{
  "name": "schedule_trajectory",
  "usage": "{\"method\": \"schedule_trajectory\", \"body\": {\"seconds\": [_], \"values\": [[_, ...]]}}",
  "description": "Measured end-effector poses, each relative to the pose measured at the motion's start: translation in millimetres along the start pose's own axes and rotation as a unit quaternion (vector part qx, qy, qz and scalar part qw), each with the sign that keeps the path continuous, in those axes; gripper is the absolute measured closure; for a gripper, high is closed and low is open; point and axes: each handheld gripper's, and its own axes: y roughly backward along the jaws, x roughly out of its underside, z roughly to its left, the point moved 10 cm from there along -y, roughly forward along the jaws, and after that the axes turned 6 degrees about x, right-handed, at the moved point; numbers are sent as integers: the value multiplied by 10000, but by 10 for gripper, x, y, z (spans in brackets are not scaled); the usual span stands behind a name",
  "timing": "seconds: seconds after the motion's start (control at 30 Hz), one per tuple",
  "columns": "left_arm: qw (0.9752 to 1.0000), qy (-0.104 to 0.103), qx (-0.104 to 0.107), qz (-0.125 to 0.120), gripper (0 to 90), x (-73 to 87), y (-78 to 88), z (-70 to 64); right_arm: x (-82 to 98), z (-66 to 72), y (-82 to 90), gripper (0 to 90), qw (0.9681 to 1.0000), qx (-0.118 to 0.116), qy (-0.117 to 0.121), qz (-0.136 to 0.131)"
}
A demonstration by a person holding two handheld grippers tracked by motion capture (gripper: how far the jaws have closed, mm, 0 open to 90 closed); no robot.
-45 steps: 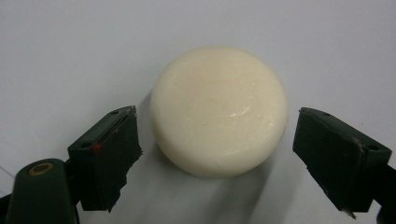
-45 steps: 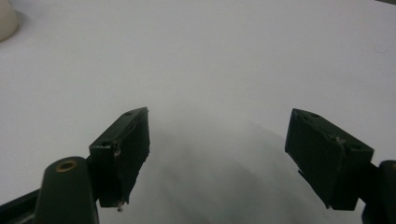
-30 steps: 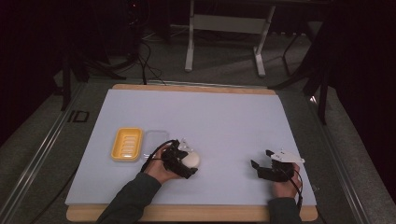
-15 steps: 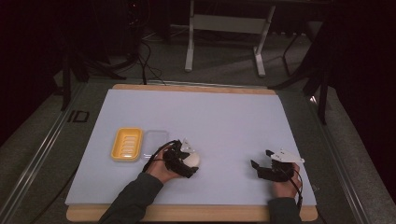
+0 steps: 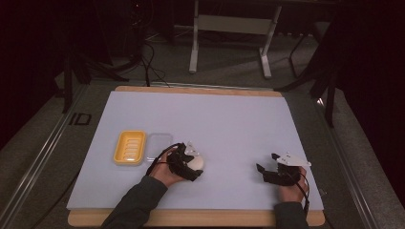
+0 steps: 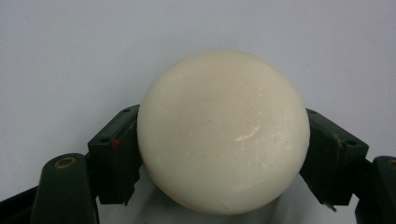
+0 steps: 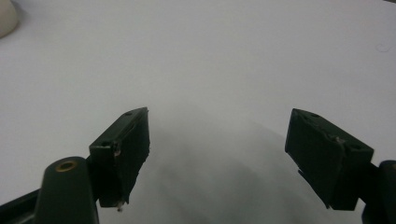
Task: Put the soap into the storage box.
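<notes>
On the pale sheet that covers the table (image 5: 229, 124), the yellow soap dish (image 5: 129, 147) lies farthest to the left and serves as the landmark here. Touching its right edge is a clear lid (image 5: 160, 144), lying flat on the sheet.

Just to the right of the dish and a little nearer the person, past the lid, is the left gripper (image 5: 193, 164), held in the person's left hand (image 5: 165, 171), whose dark sleeve comes in from the bottom edge. Its jaws have just been closing, and between them sits the round cream-white soap (image 6: 223, 131). In the left gripper view both black pads lie against the sides of the soap, one on each flank, so the gripper is pinching it across its width. The soap rests on the sheet, bulging up and forward past the pads; in the high view it shows as a pale lump (image 5: 196, 162) at the gripper's tip, just right of the dish and apart from it.

Well to the right of the dish, near the sheet's right edge, the right gripper (image 5: 261, 171) rests in the person's right hand (image 5: 292, 188), its tip pointing back toward the dish. In the right gripper view (image 7: 217, 149) its jaws stand spread wide, with bare sheet between them, and a sliver of the soap (image 7: 7, 16) shows at the top left corner.
</notes>
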Motion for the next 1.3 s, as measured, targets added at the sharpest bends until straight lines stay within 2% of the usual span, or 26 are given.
{"method": "schedule_trajectory", "body": {"seconds": [0.63, 1.3], "values": [[9999, -142, -61, 42, 242, 1, 18, -1, -1, 1, 1, 217, 10000, -2, 2, -5], [9999, -50, 9, -125, 242, -91, 197, -17, -3, 0, 2, 216, 10000, 1, -3, -20]]}}
